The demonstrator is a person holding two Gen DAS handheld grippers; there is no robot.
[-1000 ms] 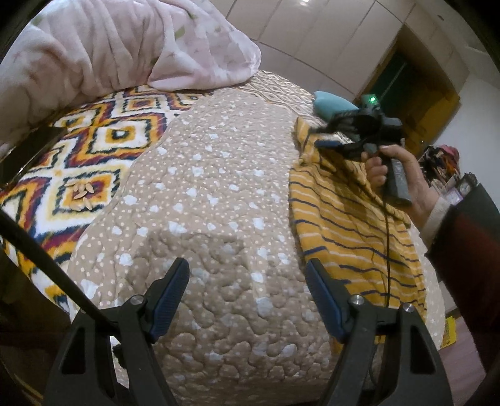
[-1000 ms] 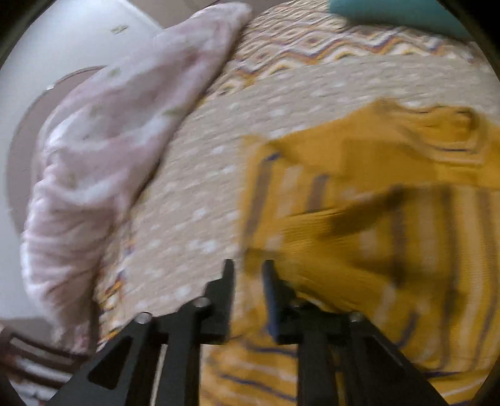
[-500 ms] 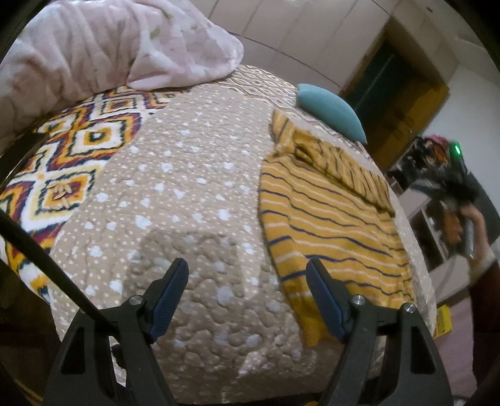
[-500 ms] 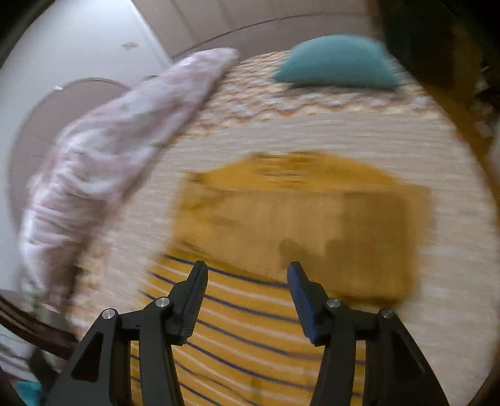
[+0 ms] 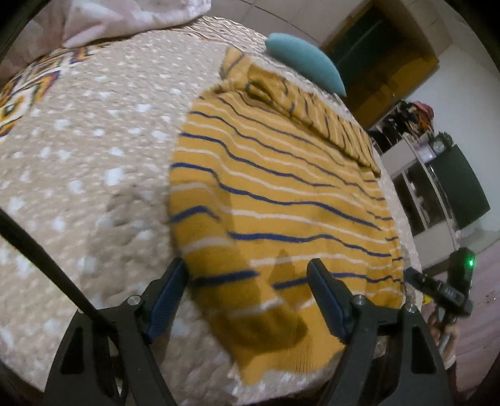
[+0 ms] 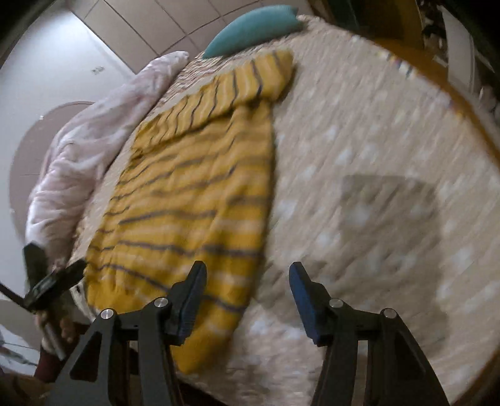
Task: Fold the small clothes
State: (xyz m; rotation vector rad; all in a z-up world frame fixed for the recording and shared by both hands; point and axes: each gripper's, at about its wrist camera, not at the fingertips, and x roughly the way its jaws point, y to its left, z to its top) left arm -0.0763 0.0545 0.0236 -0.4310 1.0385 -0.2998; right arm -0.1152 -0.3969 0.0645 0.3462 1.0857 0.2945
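On quilt, sweater lies flat, sleeve folded across at 12 o'clock. Left gripper over hem, jaws apart, empty. Right gripper at sweater's right edge, jaws apart, empty.

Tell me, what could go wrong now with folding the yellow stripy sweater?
1. The yellow sweater's near hem lies at the edge of the dotted quilt, so a tug toward the edge might slide it off.
2. The folded-over sleeve near the teal pillow lies loose and could flop open when the hem is lifted.
3. The left gripper and right gripper are both open; pinching may catch the quilt too.
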